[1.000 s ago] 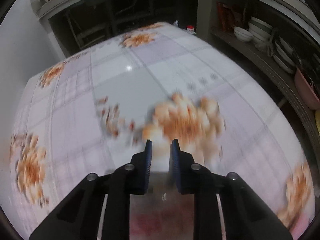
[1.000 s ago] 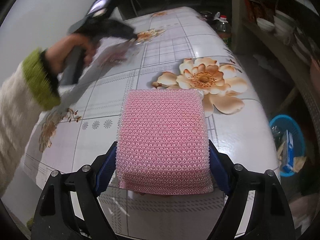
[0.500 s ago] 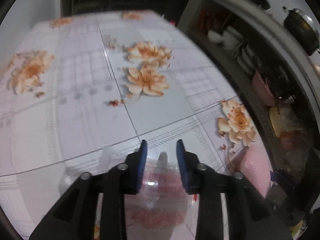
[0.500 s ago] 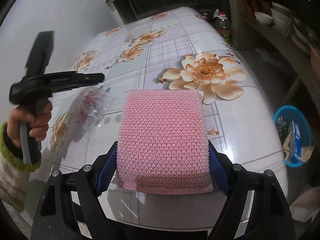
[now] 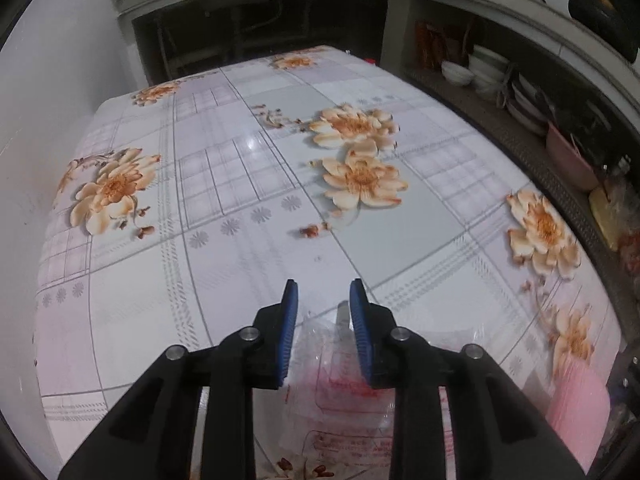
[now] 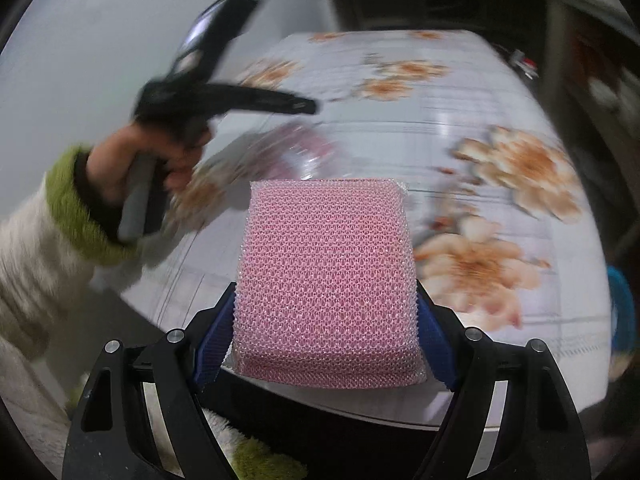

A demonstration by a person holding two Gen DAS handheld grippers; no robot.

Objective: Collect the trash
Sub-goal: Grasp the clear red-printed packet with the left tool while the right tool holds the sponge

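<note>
At the far left of the right wrist view, a white sleeve with a fuzzy green cuff [image 6: 76, 216] comes in, and the left hand [image 6: 132, 168] is wrapped round a grey handle, all of it smeared with blur. Above it, at upper left, the left gripper [image 6: 308, 106] reaches across the frame, and just beneath its tip dangles a clear plastic wrapper [image 6: 280, 152] with red print, hanging over the flowered table [image 6: 480, 92]. In the left wrist view that same wrapper [image 5: 340, 376] sits low in the frame between and below the blue pads [image 5: 288, 332]; the jaws are closing and stand a little apart, and whether the pads actually press the film I cannot tell from here. In the right view, centre frame now, and here is the big pink mesh sponge [image 6: 328, 284] in its clear sleeve, wedged squarely between the blue pads of the right gripper [image 6: 326, 344], jaws wide but clamped on both its sides, held just off the near table edge. Moving right, large peach blossoms spread over the tablecloth, and at the far right edge a sliver of a blue basket [image 6: 622, 312] shows beside the table, lower down. In the left view, the sponge peeks in at the lower right corner.
</note>
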